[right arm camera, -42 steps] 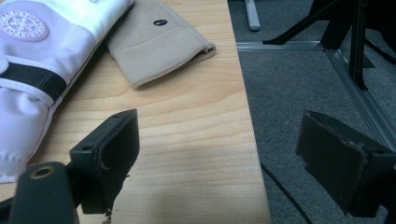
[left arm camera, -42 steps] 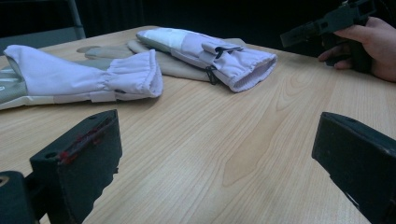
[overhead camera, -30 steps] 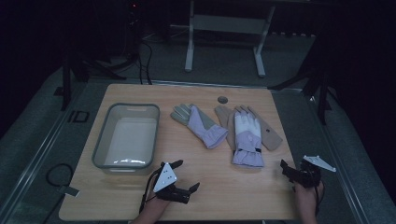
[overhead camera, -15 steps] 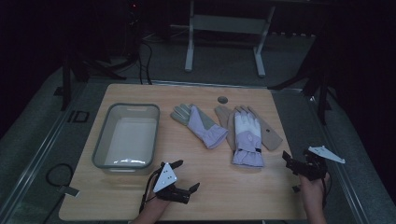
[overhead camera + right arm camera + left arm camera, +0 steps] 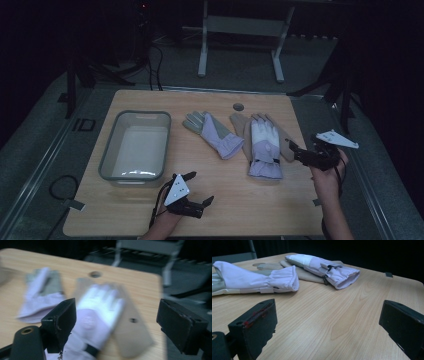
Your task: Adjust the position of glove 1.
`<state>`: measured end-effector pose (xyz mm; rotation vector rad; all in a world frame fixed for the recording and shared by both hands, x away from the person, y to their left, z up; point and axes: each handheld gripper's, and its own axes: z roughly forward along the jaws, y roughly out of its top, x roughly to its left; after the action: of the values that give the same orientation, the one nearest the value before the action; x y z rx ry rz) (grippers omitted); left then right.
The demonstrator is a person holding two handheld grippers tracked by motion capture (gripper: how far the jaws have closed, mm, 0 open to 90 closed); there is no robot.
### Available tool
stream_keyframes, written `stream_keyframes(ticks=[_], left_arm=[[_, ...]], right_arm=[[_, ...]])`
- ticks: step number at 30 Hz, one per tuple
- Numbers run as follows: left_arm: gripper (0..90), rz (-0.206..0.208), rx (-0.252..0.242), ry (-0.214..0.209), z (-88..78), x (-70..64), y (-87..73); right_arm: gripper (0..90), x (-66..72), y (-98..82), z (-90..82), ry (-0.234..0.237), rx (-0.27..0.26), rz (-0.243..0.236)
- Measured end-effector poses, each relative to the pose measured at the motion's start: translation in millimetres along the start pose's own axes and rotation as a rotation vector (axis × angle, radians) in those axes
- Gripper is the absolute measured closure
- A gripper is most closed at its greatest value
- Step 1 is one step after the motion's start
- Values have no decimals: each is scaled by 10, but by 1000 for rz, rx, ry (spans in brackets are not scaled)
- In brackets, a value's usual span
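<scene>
Two gloves lie on a wooden table, palms down, fingers pointing away from the person. One glove, the left glove, is grey and lilac and lies tilted near the table's middle; the right glove is white and lilac with a tan edge and lies just beside it, nearer the table's right side. One grey tub stands on the left part of the table, apart from both gloves; its inside looks pale and bare. Two grippers are held by two hands. The left gripper hovers low over the near edge of the table, its jaws spread wide with nothing between them, pointing toward the glove cuffs; in the left gripper view both cuffs show ahead, the left glove closer and the right glove behind it. The right gripper is at the table's right edge, just beside the right glove's cuff, jaws also spread wide and holding nothing; the right gripper view is blurred, with the right glove between and beyond the jaws and the left glove to its side. One round hole sits near the table's far edge. Two letters, "ID", can be read on a label left of the table.
</scene>
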<state>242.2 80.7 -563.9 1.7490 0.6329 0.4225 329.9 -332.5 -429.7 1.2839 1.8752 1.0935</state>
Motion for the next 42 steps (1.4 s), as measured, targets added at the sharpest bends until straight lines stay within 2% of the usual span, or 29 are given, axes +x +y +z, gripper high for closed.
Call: stream_keyframes(ticks=[1, 2, 3, 5, 7, 9, 11, 12, 14, 17, 24, 30, 34, 41, 42], left_arm=[[17, 2, 0, 0, 0, 1, 0], [17, 2, 1, 1, -1, 1, 0], [17, 1, 1, -1, 0, 1, 0], [17, -2, 1, -4, 0, -1, 0], [17, 0, 3, -4, 0, -2, 1], [17, -1, 4, -6, 0, 0, 1], [17, -3, 5, -7, 0, 1, 1], [17, -3, 3, -7, 2, 0, 1], [17, -3, 4, -8, 2, 0, 1], [17, -2, 4, -8, 2, -3, 2], [17, -4, 6, -12, 1, -3, 2], [17, -9, 3, -20, 1, 1, 1], [17, -10, 2, -21, 1, 5, 1], [17, -3, 6, -24, 2, -4, 3], [17, -3, 7, -23, 1, -3, 3]], right_arm=[[145, 0, 0, 0, 0, 0, 0], [116, 24, 42, 42, 26, 19, 8], [125, 49, 77, 78, 44, 28, 9], [122, 100, 130, 132, 90, 24, 12], [113, 161, 175, 189, 112, 29, -6], [114, 219, 216, 246, 153, 31, -10], [133, 253, 235, 280, 164, 34, -26], [150, 313, 275, 368, 198, 46, -40], [206, 363, 307, 452, 210, 51, -64], [243, 440, 351, 601, 251, 61, -84], [260, 680, 401, 960, 326, 109, -123], [323, 850, 413, 1201, 361, 138, -149], [429, 954, 416, 1308, 354, 151, -180], [469, 1060, 439, 1517, 390, 191, -189], [493, 1100, 448, 1608, 391, 204, -199]])
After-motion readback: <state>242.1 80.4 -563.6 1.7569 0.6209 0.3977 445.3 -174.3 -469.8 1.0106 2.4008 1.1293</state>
